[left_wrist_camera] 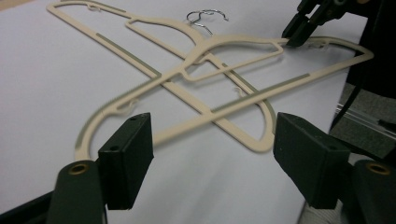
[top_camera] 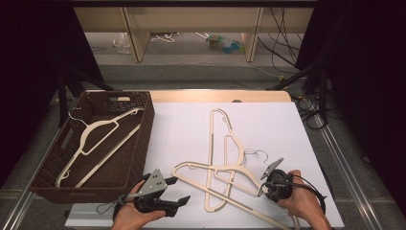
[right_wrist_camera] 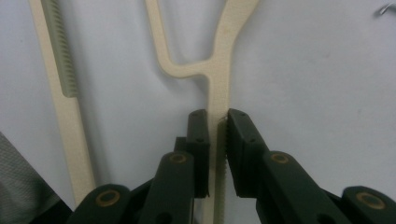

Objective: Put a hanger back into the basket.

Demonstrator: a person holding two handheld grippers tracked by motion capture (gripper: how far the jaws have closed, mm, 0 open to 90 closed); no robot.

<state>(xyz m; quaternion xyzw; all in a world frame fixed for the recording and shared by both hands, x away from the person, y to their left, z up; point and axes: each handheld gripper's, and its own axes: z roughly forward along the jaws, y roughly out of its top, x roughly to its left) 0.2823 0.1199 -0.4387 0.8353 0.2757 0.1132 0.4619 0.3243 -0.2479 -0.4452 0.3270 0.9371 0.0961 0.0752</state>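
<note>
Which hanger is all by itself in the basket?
The cream hanger lying inside the brown woven basket on the left. The other hangers lie crossed over each other on the white table.

Cream plastic clothes hangers with metal hooks: three, one inside the basket, two crossed on the white table sheet. Dark brown woven wicker basket: one. Black two-jaw grippers: two.

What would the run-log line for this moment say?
right tongs: shut on top hanger arm | left tongs: open, holding nothing | crossed hangers on white sheet | one hanger in basket
</note>
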